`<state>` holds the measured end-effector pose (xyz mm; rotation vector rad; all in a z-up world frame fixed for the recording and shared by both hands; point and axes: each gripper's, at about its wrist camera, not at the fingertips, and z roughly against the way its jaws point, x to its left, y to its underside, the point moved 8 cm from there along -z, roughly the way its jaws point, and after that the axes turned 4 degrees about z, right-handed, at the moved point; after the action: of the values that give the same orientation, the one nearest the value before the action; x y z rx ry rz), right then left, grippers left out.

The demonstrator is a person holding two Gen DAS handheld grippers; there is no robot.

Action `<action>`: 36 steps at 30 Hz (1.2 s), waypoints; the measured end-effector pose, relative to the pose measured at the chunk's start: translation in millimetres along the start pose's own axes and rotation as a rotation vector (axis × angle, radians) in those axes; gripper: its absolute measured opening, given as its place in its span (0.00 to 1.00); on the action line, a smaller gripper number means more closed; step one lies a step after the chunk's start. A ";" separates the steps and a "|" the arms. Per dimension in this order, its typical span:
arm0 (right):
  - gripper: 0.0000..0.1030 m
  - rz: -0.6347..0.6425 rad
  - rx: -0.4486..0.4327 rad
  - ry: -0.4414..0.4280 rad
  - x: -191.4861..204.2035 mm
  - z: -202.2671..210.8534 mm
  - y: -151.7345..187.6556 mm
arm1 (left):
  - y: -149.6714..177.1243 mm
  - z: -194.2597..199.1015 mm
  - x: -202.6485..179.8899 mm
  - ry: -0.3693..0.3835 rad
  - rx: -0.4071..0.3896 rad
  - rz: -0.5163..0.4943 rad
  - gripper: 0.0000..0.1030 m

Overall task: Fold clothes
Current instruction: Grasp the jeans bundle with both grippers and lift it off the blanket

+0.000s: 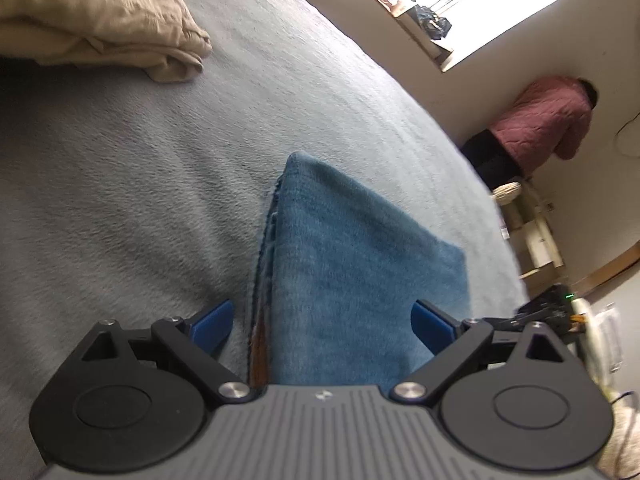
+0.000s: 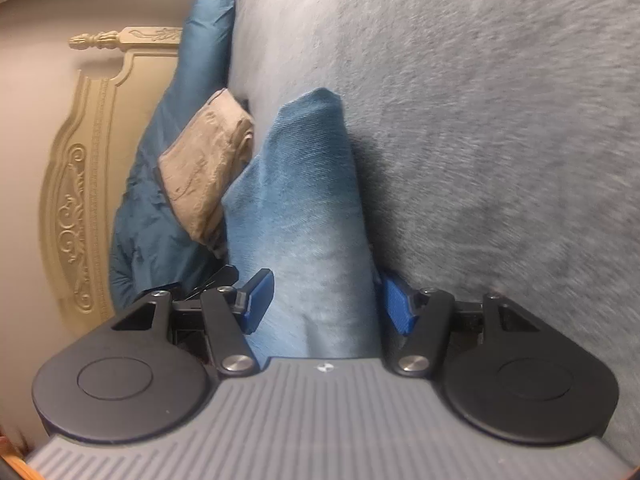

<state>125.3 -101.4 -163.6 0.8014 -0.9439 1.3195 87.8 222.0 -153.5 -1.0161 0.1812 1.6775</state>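
- Lying folded on the grey blanket [image 1: 140, 184], the blue jeans [image 1: 360, 264] fill the lower middle of the left wrist view. They look like a neat, thick stack with the layers showing along the left edge.
- In the right wrist view the same blue jeans [image 2: 308, 208] sit in the middle of the frame, going up from the bottom.
- The left gripper [image 1: 322, 322] has its jaws wide apart. The jeans are between them, but the blue pads do not press on the cloth.
- The right gripper [image 2: 322, 300] is also apart, with its pads on each side of the jeans. I think it is not squeezing them.
- A tan folded garment [image 1: 100, 16] rests in the upper left of the left wrist view. It looks done already.
- So two pieces look folded. I see no other loose clothes here, so I cannot tell if more are left.
- A person in a pink jacket [image 1: 548, 116] stands at the right, far off.
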 end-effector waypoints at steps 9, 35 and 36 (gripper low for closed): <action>0.55 0.048 0.032 -0.030 10.2 -7.7 -3.1 | -0.2 -5.1 7.9 0.160 0.108 0.051 0.84; 0.20 0.161 -0.043 0.028 62.4 7.3 0.3 | 12.9 0.0 -28.4 0.365 0.135 0.169 0.73; 0.20 0.164 -0.047 0.036 66.1 12.0 0.2 | 12.6 0.8 -34.1 0.375 0.133 0.167 0.73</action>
<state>124.2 -84.3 -98.7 0.6738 -1.0256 1.4433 77.3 193.3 -134.0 -1.2333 0.6306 1.5845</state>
